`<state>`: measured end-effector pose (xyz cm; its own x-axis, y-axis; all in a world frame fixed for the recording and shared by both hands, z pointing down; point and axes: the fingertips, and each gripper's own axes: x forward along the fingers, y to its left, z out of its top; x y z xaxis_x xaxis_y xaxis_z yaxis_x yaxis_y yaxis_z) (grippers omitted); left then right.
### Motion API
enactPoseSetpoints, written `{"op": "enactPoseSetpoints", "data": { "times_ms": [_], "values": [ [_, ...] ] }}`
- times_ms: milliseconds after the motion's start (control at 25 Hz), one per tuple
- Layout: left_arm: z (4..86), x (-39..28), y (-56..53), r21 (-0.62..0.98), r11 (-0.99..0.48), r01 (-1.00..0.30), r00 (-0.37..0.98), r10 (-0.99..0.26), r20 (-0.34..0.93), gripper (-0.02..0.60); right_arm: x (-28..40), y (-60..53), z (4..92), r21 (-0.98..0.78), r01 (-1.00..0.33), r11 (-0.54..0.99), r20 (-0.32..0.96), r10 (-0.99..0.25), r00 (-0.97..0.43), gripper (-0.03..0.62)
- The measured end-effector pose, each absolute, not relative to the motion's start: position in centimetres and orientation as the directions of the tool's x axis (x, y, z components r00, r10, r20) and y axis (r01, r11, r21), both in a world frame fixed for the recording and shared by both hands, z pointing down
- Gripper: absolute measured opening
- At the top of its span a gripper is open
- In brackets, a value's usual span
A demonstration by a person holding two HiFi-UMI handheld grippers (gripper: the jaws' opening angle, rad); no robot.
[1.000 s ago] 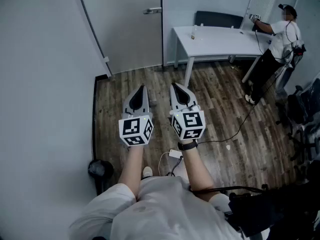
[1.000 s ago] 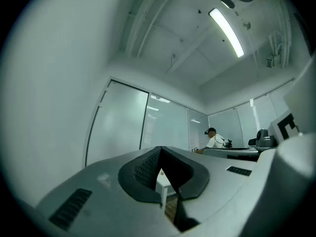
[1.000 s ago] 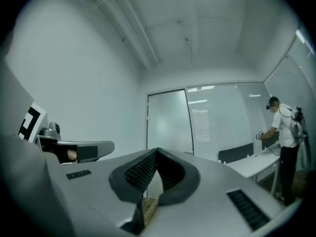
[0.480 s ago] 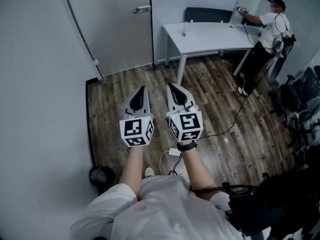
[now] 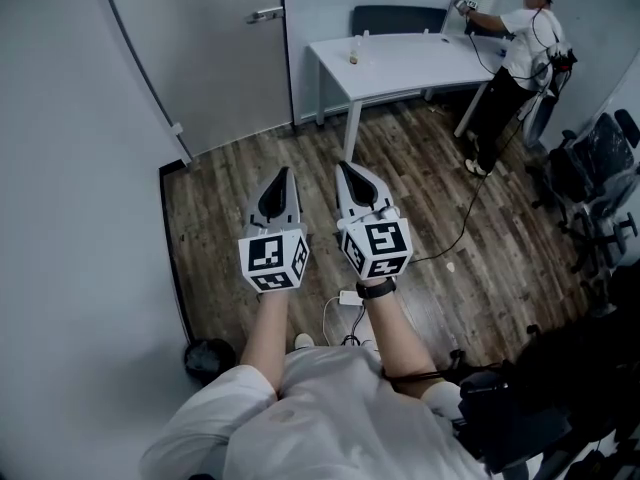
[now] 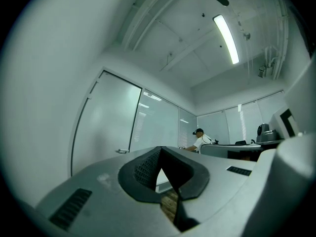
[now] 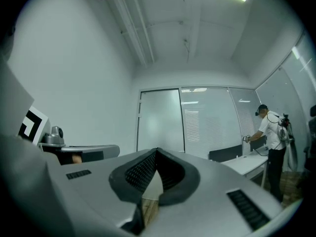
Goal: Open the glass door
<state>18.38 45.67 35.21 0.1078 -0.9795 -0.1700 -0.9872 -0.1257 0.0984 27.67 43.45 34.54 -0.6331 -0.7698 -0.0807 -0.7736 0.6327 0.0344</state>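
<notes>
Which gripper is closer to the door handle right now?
Left. The left gripper is short of the door handle, nearly in line; the right gripper is farther right. Neither touches it.

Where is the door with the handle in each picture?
Head view: the door is at the top, left of the middle.
Left gripper view: the door is left of the middle, halfway down.
Right gripper view: the door is in the middle.
Shared landmark: the person in the white shirt, to the right of the door in all three views.
</notes>
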Motion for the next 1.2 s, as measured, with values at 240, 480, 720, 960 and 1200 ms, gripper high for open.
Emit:
{"op": "enactPoseSetpoints", "data": {
  "times_ms": [240, 480, 720, 960, 1200],
  "values": [
    [35.8, 13.2, 47.0, 0.113, -0.106, -0.988, 0.087, -0.983, -0.163, 0.002, 22.7, 45.6, 34.2, 0.039, -0.731, 0.681, -0.144, -0.720, -0.679, 0.003],
    [36.3, 8.6, 47.9, 0.123, -0.067, -0.990, 0.047, -0.985, -0.165, 0.002, 18.3, 46.4, 35.0, 0.058, -0.720, 0.692, -0.123, -0.710, -0.693, 0.003],
    [38.6, 5.0, 42.0, 0.161, -0.072, -0.984, 0.051, -0.990, -0.129, 0.002, 13.7, 40.3, 36.7, 0.054, -0.710, 0.703, -0.076, -0.706, -0.705, 0.003],
    [38.5, 4.2, 42.6, 0.157, -0.044, -0.987, 0.023, -0.991, -0.135, 0.002, 12.4, 40.9, 37.5, 0.048, -0.678, 0.734, -0.068, -0.675, -0.735, 0.003],
    [38.6, 4.5, 40.5, 0.130, -0.016, -0.991, -0.005, -0.987, -0.158, 0.002, 13.0, 38.0, 37.8, 0.025, -0.663, 0.748, -0.107, -0.658, -0.746, 0.003]
  ]
}}
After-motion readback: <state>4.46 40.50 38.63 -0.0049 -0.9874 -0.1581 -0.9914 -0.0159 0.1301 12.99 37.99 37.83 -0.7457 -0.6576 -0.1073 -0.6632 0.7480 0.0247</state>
